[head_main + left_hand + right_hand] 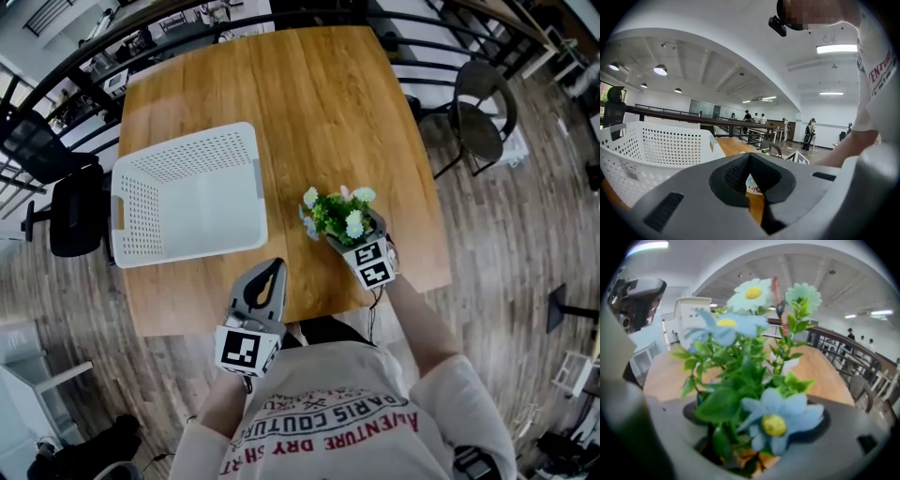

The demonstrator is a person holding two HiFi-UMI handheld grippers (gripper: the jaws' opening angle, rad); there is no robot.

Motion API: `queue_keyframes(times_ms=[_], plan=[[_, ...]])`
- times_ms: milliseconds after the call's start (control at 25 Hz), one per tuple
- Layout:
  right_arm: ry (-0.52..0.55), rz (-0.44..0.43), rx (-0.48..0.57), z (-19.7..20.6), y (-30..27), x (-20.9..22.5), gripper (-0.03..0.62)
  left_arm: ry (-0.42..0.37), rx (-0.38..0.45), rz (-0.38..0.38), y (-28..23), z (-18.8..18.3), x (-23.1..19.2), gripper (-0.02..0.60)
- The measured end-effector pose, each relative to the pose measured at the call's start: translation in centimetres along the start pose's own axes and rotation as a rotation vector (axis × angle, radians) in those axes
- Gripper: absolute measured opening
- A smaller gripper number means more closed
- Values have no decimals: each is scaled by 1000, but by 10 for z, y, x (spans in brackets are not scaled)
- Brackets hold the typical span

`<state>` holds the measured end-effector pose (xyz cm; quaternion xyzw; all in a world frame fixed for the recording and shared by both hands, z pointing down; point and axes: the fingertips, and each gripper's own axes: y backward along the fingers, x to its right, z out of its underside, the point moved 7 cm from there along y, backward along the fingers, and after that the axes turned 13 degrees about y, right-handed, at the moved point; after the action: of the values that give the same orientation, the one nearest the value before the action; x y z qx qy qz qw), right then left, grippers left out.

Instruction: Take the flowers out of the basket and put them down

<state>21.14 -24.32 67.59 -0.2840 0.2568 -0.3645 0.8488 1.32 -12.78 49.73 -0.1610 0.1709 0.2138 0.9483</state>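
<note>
Head view: both forearms reach out from the bottom of the frame. The left gripper (272, 270) hangs at the near edge of the wooden worktop (309, 103), just in front of the white basket (234, 136), pointing away from the body. The right gripper (349, 234) sits further right and is angled up-left. It's clamped on the bunch of flowers (336, 214), which is out of the basket and beside it. Can't tell if the bunch touches the wood.

Left gripper view: the jaws meet at the tips with nothing between them, just a small gap showing wood behind. The basket (661, 145) is cut off at the left edge, and the person's arm and shirt block the right side.

Right gripper view: the flowers (774, 420) fill the frame, gripped low down. Leaves hide the stems and the jaw tips.
</note>
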Motion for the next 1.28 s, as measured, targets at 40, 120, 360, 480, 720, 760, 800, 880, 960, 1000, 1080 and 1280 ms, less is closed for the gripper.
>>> queue_keyframes(times_ms=[40, 120, 360, 480, 720, 760, 800, 880, 960, 1000, 1080, 1280], plan=[[-8, 12, 1, -1, -2, 0, 486, -1, 5, -2, 0, -1, -1, 11], [-27, 32, -2, -2, -5, -1, 486, -18, 13, -2, 3, -2, -4, 11], [-87, 44, 19, -9, -5, -5, 486, -34, 19, -17, 11, -5, -9, 11], [-104, 56, 36, -14, 2, -7, 488, -21, 26, -24, 15, -4, -12, 11], [-96, 166, 83, -34, 49, -7, 486, -5, 44, -26, 20, -9, -12, 11], [-95, 172, 91, -39, 59, -7, 486, -5, 47, -26, 21, -11, -12, 11], [-98, 171, 97, -43, 67, -6, 486, -5, 50, -25, 22, -14, -12, 11], [-113, 161, 111, -55, 83, -2, 485, -6, 59, -23, 23, -20, -12, 11], [-128, 138, 135, -69, 97, 0, 485, -12, 70, -18, 24, -28, -13, 11], [-138, 126, 156, -77, 104, 0, 485, -15, 78, -16, 25, -32, -13, 11], [-160, 111, 201, -95, 119, -3, 478, -21, 98, -10, 30, -41, -14, 11], [-202, 210, 297, -141, 146, -12, 91, -36, 142, -23, 54, -61, -28, 11]])
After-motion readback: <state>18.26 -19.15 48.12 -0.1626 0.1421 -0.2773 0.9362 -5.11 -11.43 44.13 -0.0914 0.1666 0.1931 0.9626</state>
